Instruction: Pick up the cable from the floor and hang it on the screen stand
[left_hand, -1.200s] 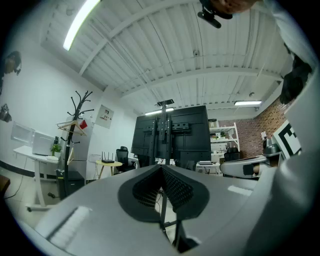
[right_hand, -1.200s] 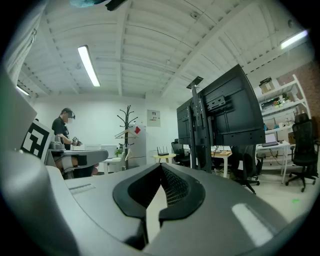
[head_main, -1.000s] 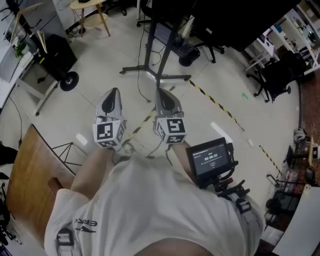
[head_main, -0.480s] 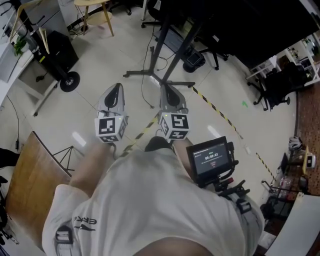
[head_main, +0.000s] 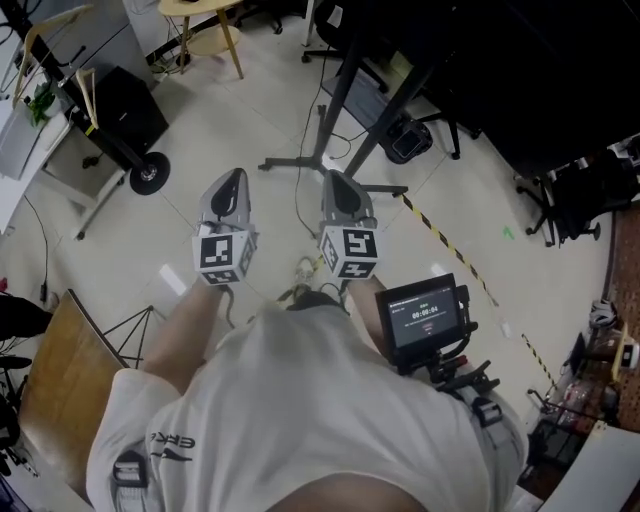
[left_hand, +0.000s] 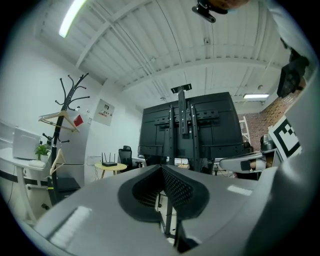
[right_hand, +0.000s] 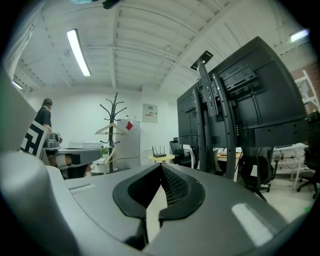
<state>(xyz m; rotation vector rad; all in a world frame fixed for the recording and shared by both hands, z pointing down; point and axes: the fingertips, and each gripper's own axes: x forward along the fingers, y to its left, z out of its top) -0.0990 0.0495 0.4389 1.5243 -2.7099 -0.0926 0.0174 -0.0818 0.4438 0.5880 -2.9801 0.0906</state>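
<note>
Both tools are closed on nothing. The gripper views show the black dimpled pads of the left tool and right tool meeting inside smooth grey shells. Only the head view gives me the glossy pale floor. There a thin dark cable lies curving beside the screen stand with its splayed metal feet, between the two tools. The gripper views instead show the stand's upright column and the flat black back of the screen.

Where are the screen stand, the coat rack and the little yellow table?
screen stand (left_hand: 181, 112), left gripper view, its upright column.
coat rack (left_hand: 63, 107), left gripper view, its pole.
yellow table (left_hand: 110, 168), left gripper view, its round top.
</note>
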